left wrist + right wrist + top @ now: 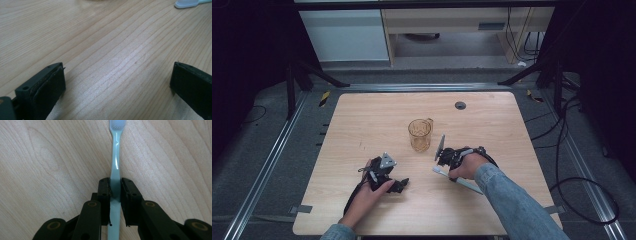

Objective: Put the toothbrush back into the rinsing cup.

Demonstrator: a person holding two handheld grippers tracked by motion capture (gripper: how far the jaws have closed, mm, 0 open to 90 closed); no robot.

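— Toothbrush (115,167) first, since it's what's in hand: where does it sit against the big things?

— On the table (362,115), a pale wooden top with rounded corners. It lies flat on the front right part of it, under the right gripper (443,162). In the high view its head pokes out to the left of the hand and the handle runs back toward the person's denim sleeve (512,200).

— And the next thing down in size?

— An amber see-through cup (420,134) with a small handle, standing upright near the table's middle, just beyond the right gripper and apart from it.

— Then the grippers. The right one?

— Its jaws are clamped on the toothbrush's pale green handle; the right gripper view shows both black pads (104,192) pressed against its sides, with the bristled head at the far end, resting on the wood.

— The left one?

— The left gripper (399,185) lies low on the table near the front, in the person's left hand (367,192). Its jaws stand wide apart with nothing between them but bare wood grain, as the left gripper view shows. The white head of the toothbrush sits at that view's top right corner, well apart from them.

— Anything smaller?

— A dark round grommet (460,105) in the tabletop near the far edge.
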